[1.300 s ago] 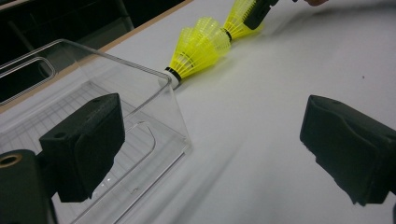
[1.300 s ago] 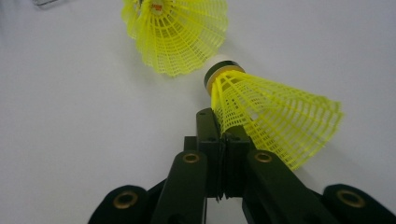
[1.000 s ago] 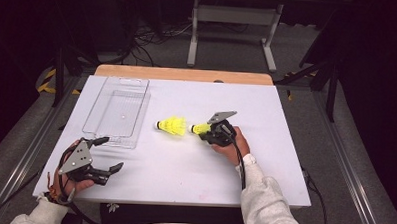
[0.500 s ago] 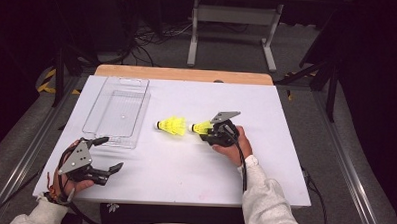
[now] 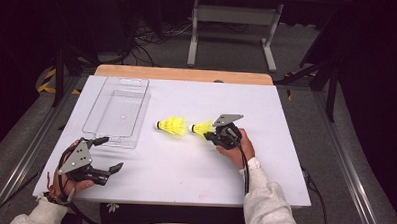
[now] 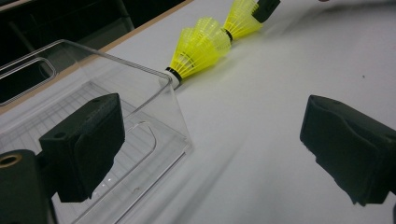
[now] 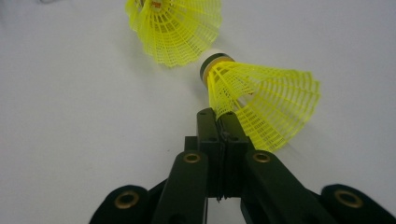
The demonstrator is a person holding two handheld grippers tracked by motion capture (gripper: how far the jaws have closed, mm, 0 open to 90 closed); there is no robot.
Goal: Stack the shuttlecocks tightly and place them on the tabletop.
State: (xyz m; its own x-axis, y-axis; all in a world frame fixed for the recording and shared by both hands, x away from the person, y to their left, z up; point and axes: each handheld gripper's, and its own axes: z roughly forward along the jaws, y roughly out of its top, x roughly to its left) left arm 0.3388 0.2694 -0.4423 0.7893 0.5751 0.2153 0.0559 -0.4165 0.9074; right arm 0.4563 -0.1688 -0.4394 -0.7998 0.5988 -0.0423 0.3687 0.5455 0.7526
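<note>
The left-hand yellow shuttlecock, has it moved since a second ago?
No. The left shuttlecock lies at the same spot beside the clear tray.

Left tongs: held in the left hand at the near left corner of the bench, lying low and level, aimed up and to the right. Jaws stand wide apart, nothing between the pads. Forearm in a pale sleeve enters from the bottom edge.

Right tongs: held in the right hand near the middle of the bench, pointing left, grey plate uppermost. Jaws have just been closing and now meet, pads pressed flat together. Right forearm, pale sleeve, reaches forward from the bottom edge; cable trails back along the wrist.
</note>
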